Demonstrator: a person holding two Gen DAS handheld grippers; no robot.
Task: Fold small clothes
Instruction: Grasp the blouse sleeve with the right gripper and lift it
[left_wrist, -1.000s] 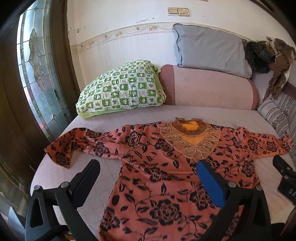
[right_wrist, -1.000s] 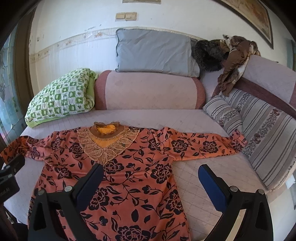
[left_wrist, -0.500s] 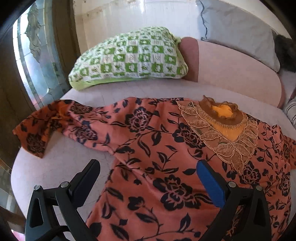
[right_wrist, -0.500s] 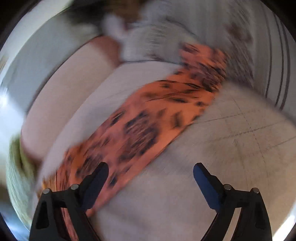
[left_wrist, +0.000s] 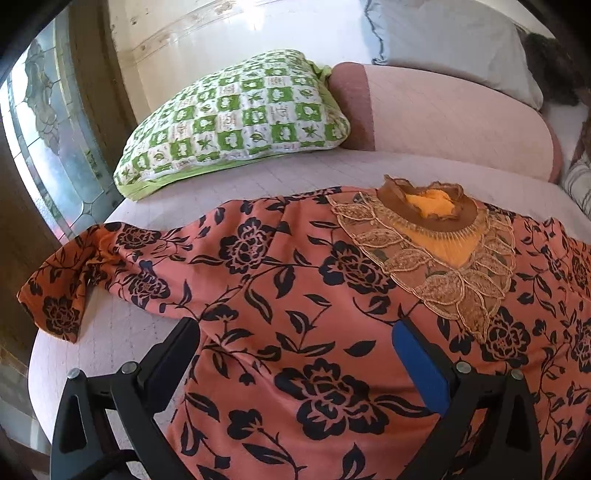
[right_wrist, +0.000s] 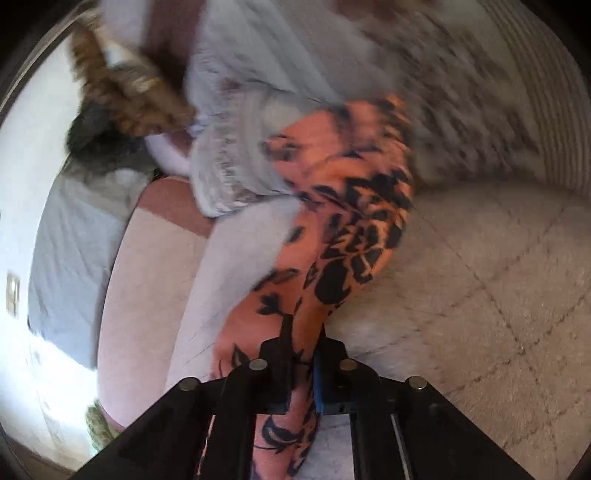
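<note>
Orange black-flowered thin fabric blouse (left_wrist: 295, 295), spread flat on the bed (left_wrist: 258, 177): judged light, limp, slippery; right sleeve pinched by the closed right gripper (right_wrist: 301, 369); left gripper (left_wrist: 295, 354) held open above the body.

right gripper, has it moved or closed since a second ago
Yes. The right gripper swung right toward the striped cushion and shut on the blouse's sleeve.

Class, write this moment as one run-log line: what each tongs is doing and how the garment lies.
left tongs: open, over floral blouse | right tongs: shut on sleeve | blouse: spread flat on bed, unfolded
</note>
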